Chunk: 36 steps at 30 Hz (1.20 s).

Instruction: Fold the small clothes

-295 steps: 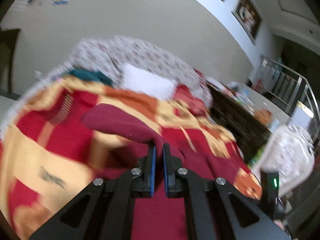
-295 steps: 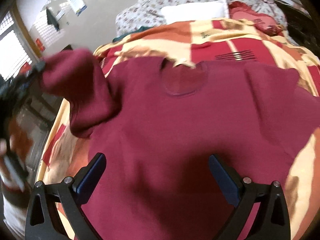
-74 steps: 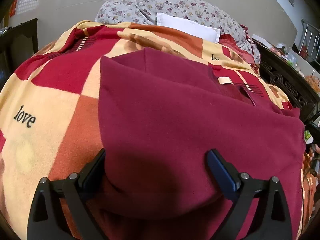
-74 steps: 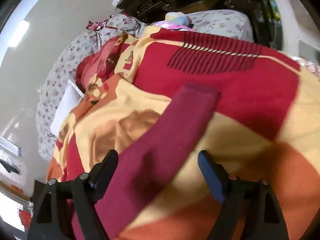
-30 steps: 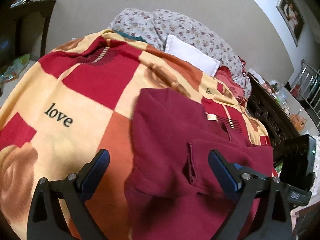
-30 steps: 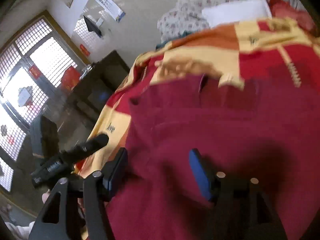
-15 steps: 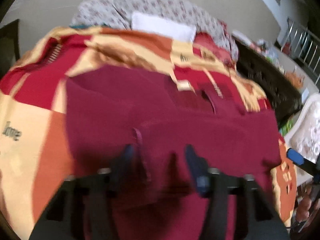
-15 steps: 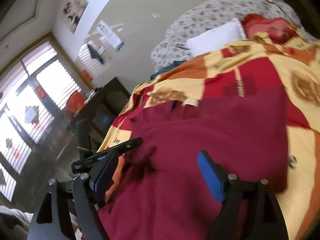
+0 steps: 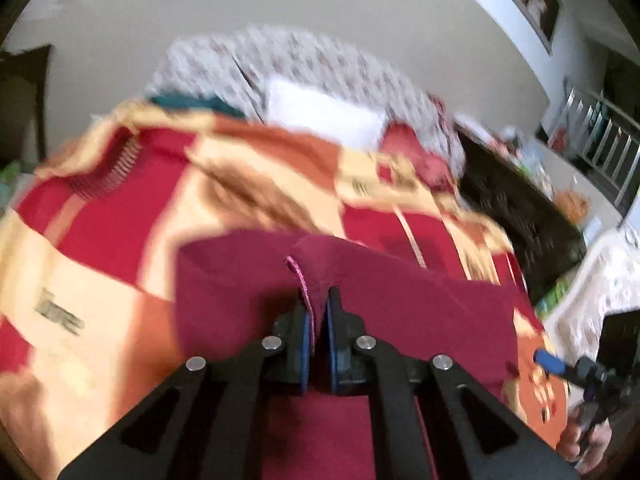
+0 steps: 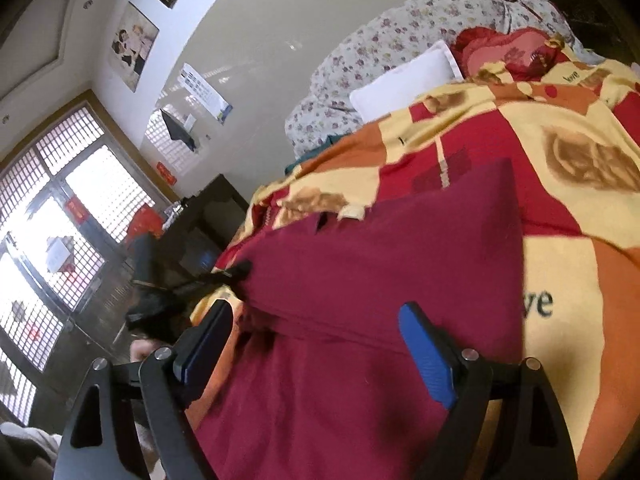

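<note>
Maroon shirt (image 9: 400,304) — fold pinched btwn left gripper (image 9: 317,322) fingers, on blanket (image 9: 100,240)

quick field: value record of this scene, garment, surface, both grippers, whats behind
garment: maroon top, partly folded, lying on the blanket
surface: red, orange and cream patterned blanket on a bed
left gripper: shut on a raised fold of the maroon top; jaws have just closed
right gripper: open over the top's near part, jaws have just widened, pads not pressing the cloth
behind: white pillow against floral bedding
blur: left wrist view is smeared
</note>
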### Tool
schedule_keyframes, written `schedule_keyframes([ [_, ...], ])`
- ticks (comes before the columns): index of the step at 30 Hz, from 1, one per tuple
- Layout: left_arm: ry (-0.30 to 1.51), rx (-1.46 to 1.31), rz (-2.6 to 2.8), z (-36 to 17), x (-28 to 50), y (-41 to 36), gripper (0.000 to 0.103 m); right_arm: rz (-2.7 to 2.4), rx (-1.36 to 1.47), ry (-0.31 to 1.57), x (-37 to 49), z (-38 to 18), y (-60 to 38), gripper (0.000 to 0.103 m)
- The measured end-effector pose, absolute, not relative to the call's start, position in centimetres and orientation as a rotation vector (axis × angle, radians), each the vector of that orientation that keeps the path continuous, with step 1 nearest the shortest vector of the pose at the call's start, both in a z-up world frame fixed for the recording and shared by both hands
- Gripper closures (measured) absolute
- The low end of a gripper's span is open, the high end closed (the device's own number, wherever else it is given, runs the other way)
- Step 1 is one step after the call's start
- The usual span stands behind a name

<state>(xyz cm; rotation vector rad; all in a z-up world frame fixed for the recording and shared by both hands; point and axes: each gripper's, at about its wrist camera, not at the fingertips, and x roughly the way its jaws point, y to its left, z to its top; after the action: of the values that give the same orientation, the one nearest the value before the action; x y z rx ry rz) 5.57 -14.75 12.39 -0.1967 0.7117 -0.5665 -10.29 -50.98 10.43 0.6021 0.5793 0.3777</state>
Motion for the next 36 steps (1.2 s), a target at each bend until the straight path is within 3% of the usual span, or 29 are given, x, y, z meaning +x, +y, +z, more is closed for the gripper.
schedule_keyframes([
  [8, 0.852, -0.103, -0.446, 6.4, 7.1, -14.0, 0.096, 0.285, 0.558, 0.593, -6.3, 10.7, -50.3, 0.015],
  [10, 0.856, -0.096, -0.428, 5.4, 7.4, -14.4, 0.096, 0.201, 0.473, 0.643, -4.2, 10.5, -50.1, 0.025],
  [12, 0.857, -0.091, -0.429, 5.1, 7.6, -14.5, 0.096, 0.097, 0.358, 0.679, -2.5, 10.2, -50.0, 0.052],
  [14, 0.843, -0.067, -0.427, 5.1, 7.2, -14.6, 0.096, 0.029, 0.323, 0.764, -0.5, 8.4, -50.9, 0.058],
  [17, 0.838, -0.05, -0.417, 5.1, 6.8, -14.6, 0.095, 0.01, 0.332, 0.797, 0.5, 6.5, -52.4, 0.081],
  [19, 0.834, -0.034, -0.414, 5.1, 6.7, -14.8, 0.094, 0.034, 0.372, 0.778, -0.3, 7.0, -53.0, 0.08],
  [25, 0.827, -0.036, -0.409, 5.0, 6.6, -14.9, 0.093, 0.111, 0.309, 0.748, -5.7, 9.4, -50.4, 0.065],
  [32, 0.843, -0.036, -0.429, 4.6, 5.9, -15.1, 0.062, -0.113, 0.037, 0.905, -6.1, 5.4, -49.3, 0.061],
  [34, 0.814, 0.014, -0.43, 5.1, 4.7, -15.2, 0.05, -0.084, 0.13, 0.905, -6.7, 5.3, -50.6, 0.06],
  [36, 0.79, 0.05, -0.409, 5.4, 3.7, -15.2, 0.027, -0.066, 0.158, 0.878, -7.8, 6.2, -51.0, 0.059],
])
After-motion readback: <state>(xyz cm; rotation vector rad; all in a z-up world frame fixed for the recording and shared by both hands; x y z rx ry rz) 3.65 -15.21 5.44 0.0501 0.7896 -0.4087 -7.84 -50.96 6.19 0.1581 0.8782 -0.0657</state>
